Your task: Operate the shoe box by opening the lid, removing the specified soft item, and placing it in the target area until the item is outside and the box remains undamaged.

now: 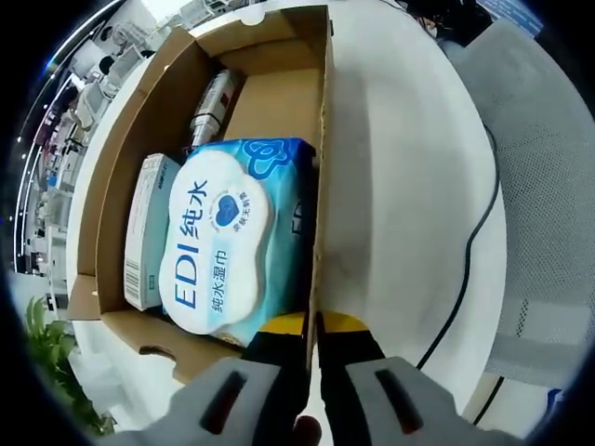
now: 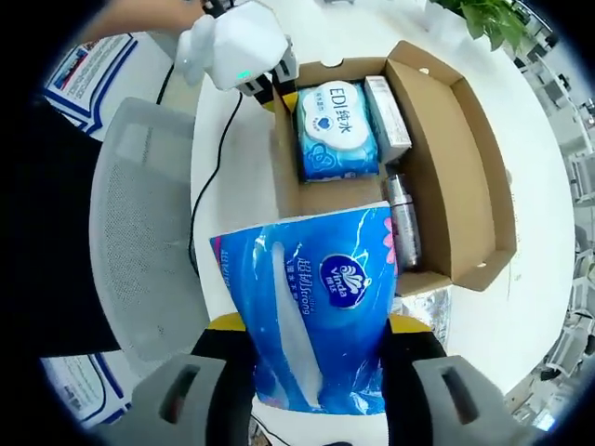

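Note:
The brown cardboard shoe box (image 1: 139,121) lies open on a white table. Inside are a blue-and-white EDI wet wipes pack (image 1: 223,242), a slim white carton (image 1: 144,232) and a metal bottle (image 1: 212,104). My left gripper (image 1: 314,325) is shut on the box's side wall, one yellow-tipped jaw on each side. In the right gripper view, my right gripper (image 2: 311,327) is shut on a soft blue tissue pack (image 2: 316,307), held outside the box (image 2: 474,149) at its near end. The left gripper (image 2: 240,45) is at the box's far left corner, beside the wipes (image 2: 337,130).
A grey mesh chair (image 2: 139,242) stands left of the table, with a black cable (image 2: 200,186) running over the table edge. The chair (image 1: 544,186) and cable (image 1: 465,279) lie right of the box. Green plants (image 2: 493,19) sit at the table's far side.

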